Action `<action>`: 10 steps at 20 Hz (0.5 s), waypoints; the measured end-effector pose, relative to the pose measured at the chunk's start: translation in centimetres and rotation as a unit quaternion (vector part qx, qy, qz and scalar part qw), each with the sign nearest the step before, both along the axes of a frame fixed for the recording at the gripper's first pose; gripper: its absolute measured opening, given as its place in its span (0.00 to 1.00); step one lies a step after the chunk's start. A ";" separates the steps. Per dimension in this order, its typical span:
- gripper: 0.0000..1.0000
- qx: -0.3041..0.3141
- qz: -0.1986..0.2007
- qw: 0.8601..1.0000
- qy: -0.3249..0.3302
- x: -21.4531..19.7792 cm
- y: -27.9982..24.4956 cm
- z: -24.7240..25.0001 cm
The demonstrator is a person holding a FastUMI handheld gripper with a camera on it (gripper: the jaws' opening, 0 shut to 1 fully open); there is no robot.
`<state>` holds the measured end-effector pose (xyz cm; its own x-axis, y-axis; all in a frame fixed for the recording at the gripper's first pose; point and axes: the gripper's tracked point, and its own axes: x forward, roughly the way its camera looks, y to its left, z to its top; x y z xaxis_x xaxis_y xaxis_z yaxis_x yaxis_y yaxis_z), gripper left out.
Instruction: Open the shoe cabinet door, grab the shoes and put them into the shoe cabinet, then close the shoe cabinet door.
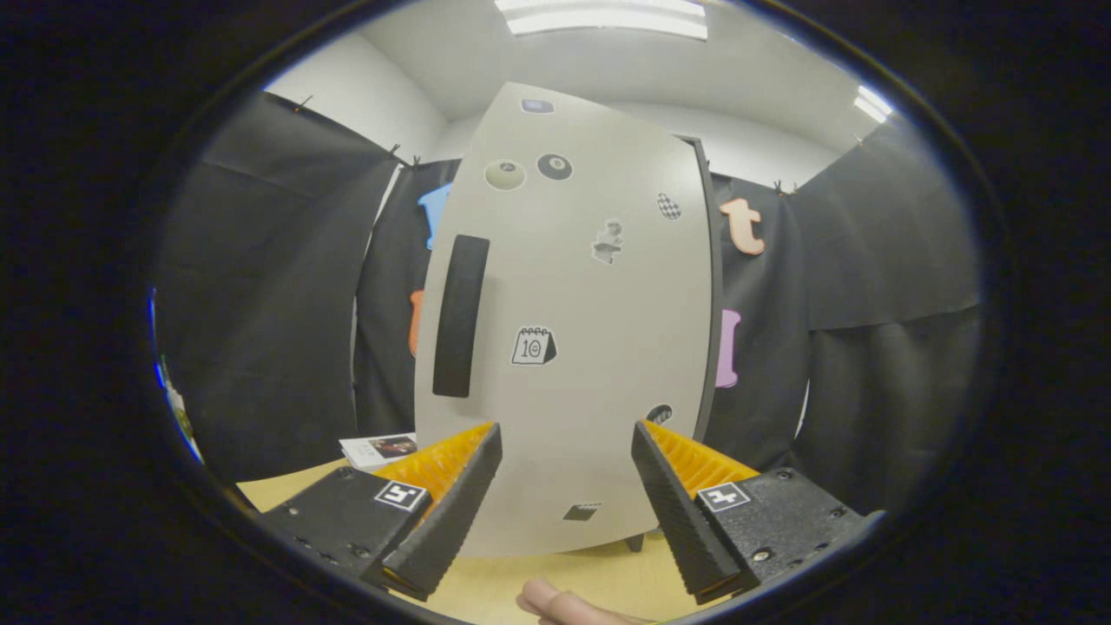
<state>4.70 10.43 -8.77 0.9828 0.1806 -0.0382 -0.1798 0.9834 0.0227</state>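
Gripper view looks straight at the shoe cabinet (pixel 573 347), which stands on the tabletop (pixel 486 586) just beyond the fingers. Its pale door (pixel 608 295) lies flush and closed, dotted with small stickers. A closed door fits two stages alike: shoes waiting to go in, or shoes stowed and the door swung back. No shoes can be seen, and the inside is hidden, so which stage this is cannot be settled.

On the left part of the door runs a tall dark handle (pixel 460 317), standing upright. If the door is to be opened, that bar is the place to take it, I judge: fingers either side of it at mid-height, pulling out squarely and then following the swing of the door, whose hinges probably sit on the right edge, so the grip does not twist off.

A small booklet (pixel 379 449) lies on the tabletop to the left of the cabinet.

Nearest, the hand-held gripper (pixel 566 443) is spread wide, holding nothing and touching nothing; the lower door shows between its fingers. A fingertip of a person's hand (pixel 560 605) peeks in below.
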 end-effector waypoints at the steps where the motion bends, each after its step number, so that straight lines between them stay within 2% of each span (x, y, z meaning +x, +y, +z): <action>1: 0.99 0.006 -0.013 1.000 -0.002 -0.3 -0.7 0.1; 5: 0.99 0.026 -0.018 0.999 0.002 -2.7 -1.1 -0.9; 7: 0.99 0.021 -0.031 0.999 0.005 -3.7 -2.3 -1.6; 8: 0.99 0.019 -0.036 0.999 0.006 -3.1 -2.3 -3.8; 10: 0.99 0.008 -0.032 0.999 0.008 -4.2 -2.4 -4.4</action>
